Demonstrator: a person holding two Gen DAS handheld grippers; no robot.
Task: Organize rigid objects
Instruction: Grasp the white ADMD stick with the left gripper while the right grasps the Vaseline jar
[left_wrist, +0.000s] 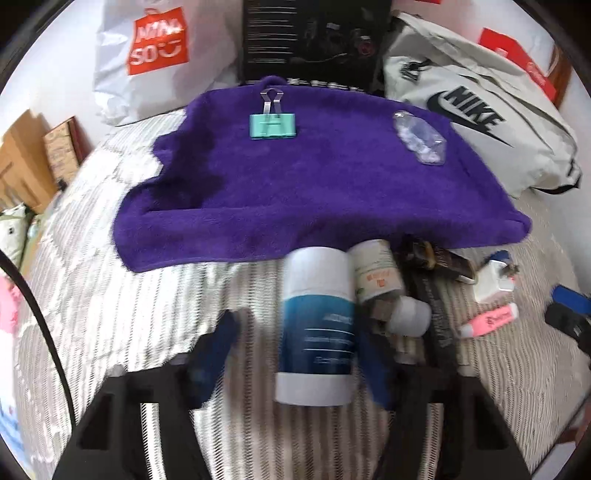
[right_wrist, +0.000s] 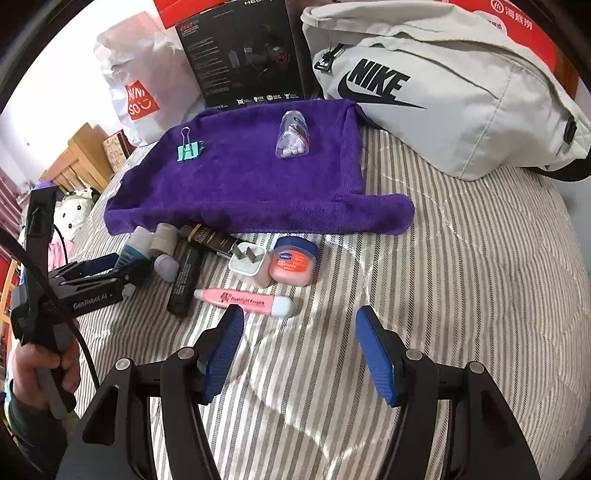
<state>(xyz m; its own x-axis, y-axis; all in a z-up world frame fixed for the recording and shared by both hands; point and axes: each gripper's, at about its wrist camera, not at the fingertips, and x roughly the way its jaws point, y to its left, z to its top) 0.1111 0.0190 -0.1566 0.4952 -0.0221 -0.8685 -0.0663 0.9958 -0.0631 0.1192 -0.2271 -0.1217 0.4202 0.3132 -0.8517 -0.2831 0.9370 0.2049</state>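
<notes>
The white and blue bottle (left_wrist: 316, 325) lies on its side on the striped bed cover (right_wrist: 443, 277), just in front of the near edge of the purple towel (left_wrist: 295, 192). Its long side runs toward the towel. One white end is close to the towel edge, and the other white end is away from it. The bottle is round and smooth, like hard plastic, with a blue band in the middle.

The left gripper (left_wrist: 295, 332) has the bottle between its two blue pads. One pad is right beside the bottle, but striped cover shows in a gap between the other pad and the bottle, so the jaws are loose and not squeezing it. The picture is blurry here. A hand (right_wrist: 44, 369) holds this gripper.

The right gripper (right_wrist: 300, 321) hangs over the striped cover in front of the towel. Its jaws are spread apart and hold nothing.

A small bottle with a tan label (left_wrist: 375, 273) lies next to the white and blue bottle, also at the towel's near edge. A pink tube (right_wrist: 240, 301), a white plug (right_wrist: 247, 264) and a round pink jar (right_wrist: 293, 264) lie near that edge too.

On the fluffy towel sit a green metal clip (left_wrist: 273, 123) and a clear bottle (left_wrist: 419, 138) with white bits inside.
</notes>
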